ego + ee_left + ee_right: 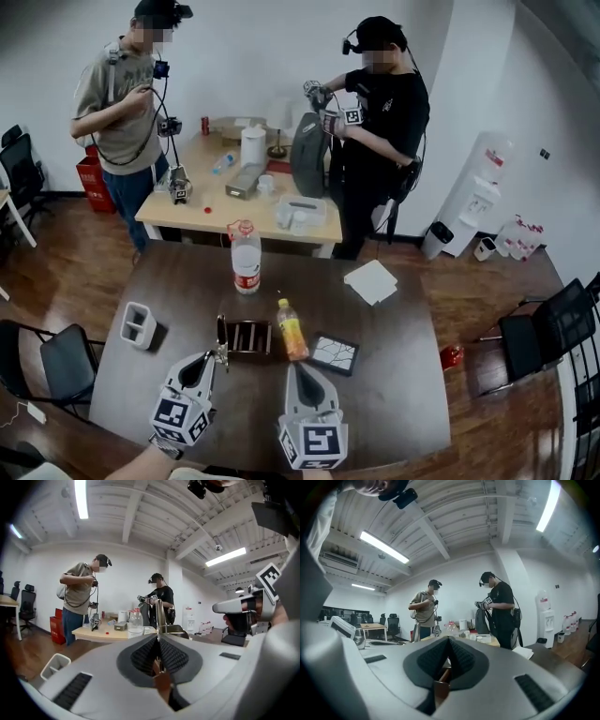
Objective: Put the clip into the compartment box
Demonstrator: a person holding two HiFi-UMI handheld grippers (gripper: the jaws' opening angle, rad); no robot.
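Note:
My left gripper (214, 357) is shut on a thin metal clip (222, 339), which sticks up past its fingertips. In the left gripper view the clip (160, 616) rises upright from between the closed pads. A white box with two compartments (138, 324) stands on the dark table to the left of that gripper, also seen low left as the white box (55, 664). A dark slotted holder (247, 336) sits just right of the clip. My right gripper (304, 371) hovers near the front edge, shut with nothing in it.
A water bottle (246, 258), an orange drink bottle (292, 330), a cracked-pattern tile (335, 353) and a white paper pad (371, 281) lie on the table (394, 394). Two people stand at a cluttered wooden table (187, 214) beyond. Office chairs (66, 361) flank the sides.

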